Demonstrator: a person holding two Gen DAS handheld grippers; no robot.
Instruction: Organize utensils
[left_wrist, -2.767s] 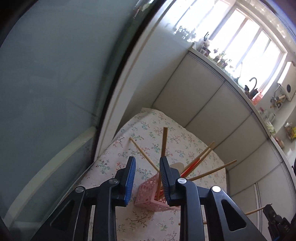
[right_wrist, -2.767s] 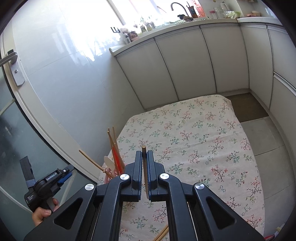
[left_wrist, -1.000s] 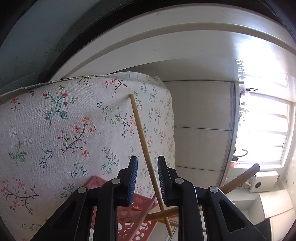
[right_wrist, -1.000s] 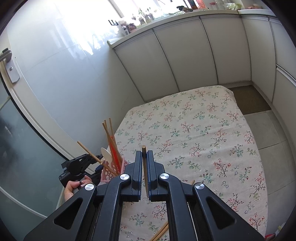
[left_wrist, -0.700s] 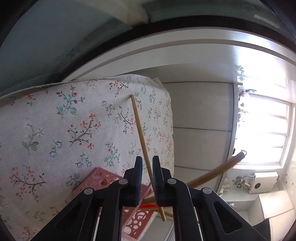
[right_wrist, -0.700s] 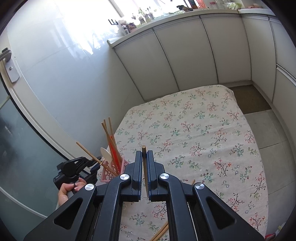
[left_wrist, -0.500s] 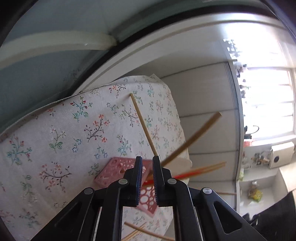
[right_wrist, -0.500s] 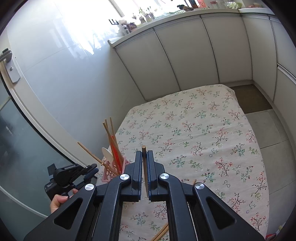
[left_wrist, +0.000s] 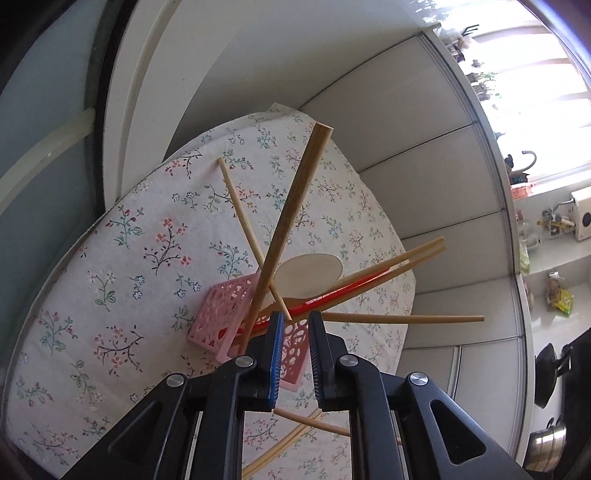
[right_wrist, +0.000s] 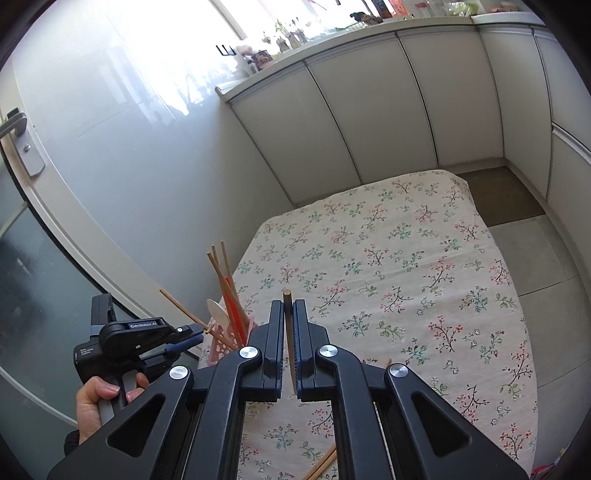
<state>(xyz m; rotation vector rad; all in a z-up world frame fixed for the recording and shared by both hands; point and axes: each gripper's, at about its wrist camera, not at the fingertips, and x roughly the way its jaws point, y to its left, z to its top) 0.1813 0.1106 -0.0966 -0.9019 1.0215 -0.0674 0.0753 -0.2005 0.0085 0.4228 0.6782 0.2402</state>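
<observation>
A pink lattice basket (left_wrist: 221, 314) (right_wrist: 221, 347) stands near the table's left edge. It holds a thick wooden stick (left_wrist: 295, 206), a thin chopstick (left_wrist: 243, 221), a white spoon (left_wrist: 306, 275) and red chopsticks (left_wrist: 351, 288). My left gripper (left_wrist: 295, 317) (right_wrist: 199, 332) hovers just above the basket. Its jaws are opening and nothing is pressed between them. The thin chopstick's lower end lies by the left fingertip. My right gripper (right_wrist: 290, 306) is shut on a brown wooden chopstick (right_wrist: 287, 295) that stands upright over the floral tablecloth (right_wrist: 406, 258).
Loose chopsticks (left_wrist: 295, 439) (right_wrist: 321, 465) lie on the cloth near the front edge. A person's hand (right_wrist: 99, 398) holds the left gripper beside a glass door. White cabinets (right_wrist: 369, 129) line the far wall. Pots (left_wrist: 546, 443) sit low at the right.
The left gripper shut on the thin chopstick, rose and rolled, then its jaws parted; the basket now shows from higher up. The right gripper has kept still with its chopstick.
</observation>
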